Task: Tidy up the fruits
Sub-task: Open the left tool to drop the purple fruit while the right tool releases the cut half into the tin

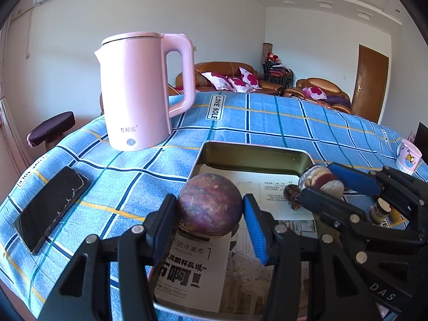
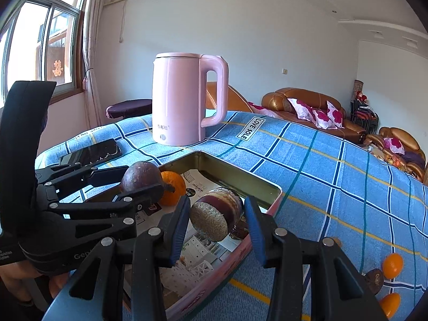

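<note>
My left gripper [image 1: 210, 206] is shut on a round purple passion fruit [image 1: 210, 204], held just above the near end of a paper-lined metal tray [image 1: 254, 148]. My right gripper [image 2: 216, 208] is shut on a scuffed purple-and-brown fruit [image 2: 216, 214] over the tray's [image 2: 240, 171] near right side. Each gripper shows in the other's view: the right gripper [image 1: 321, 180] at right, the left gripper [image 2: 141, 178] at left with its purple fruit [image 2: 141, 176]. An orange [image 2: 174, 191] lies in the tray behind the left gripper. A small dark fruit [image 1: 293, 196] lies in the tray near the right gripper.
A pink kettle [image 1: 139, 91] stands behind the tray on the blue checked cloth, a black phone [image 1: 50, 208] lies at the left, a mug [image 1: 408, 157] at the far right. Two oranges [image 2: 392, 265] and a brown fruit [image 2: 374, 281] lie on the cloth right of the tray.
</note>
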{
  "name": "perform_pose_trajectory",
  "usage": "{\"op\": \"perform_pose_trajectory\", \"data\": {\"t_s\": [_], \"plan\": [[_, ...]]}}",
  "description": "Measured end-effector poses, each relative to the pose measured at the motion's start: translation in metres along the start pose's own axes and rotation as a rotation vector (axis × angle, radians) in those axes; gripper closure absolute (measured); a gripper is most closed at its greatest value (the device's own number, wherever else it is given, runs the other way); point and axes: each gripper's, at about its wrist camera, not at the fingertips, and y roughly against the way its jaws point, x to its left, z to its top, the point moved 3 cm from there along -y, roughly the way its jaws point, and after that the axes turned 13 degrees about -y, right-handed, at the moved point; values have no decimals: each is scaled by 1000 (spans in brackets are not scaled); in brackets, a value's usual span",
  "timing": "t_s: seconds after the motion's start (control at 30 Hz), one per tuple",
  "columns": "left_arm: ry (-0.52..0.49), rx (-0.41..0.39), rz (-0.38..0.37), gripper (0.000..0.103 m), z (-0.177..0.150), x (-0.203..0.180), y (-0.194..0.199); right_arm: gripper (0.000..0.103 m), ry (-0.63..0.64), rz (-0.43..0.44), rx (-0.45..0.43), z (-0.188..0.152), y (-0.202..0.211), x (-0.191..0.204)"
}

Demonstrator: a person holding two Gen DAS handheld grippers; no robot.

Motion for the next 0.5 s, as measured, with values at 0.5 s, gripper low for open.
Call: {"op": "perform_pose_trajectory", "data": {"t_s": [0.5], "plan": [[-2,-12,23,45,2,0,2,42,-82,-5,52,1,-9,-14]]}}
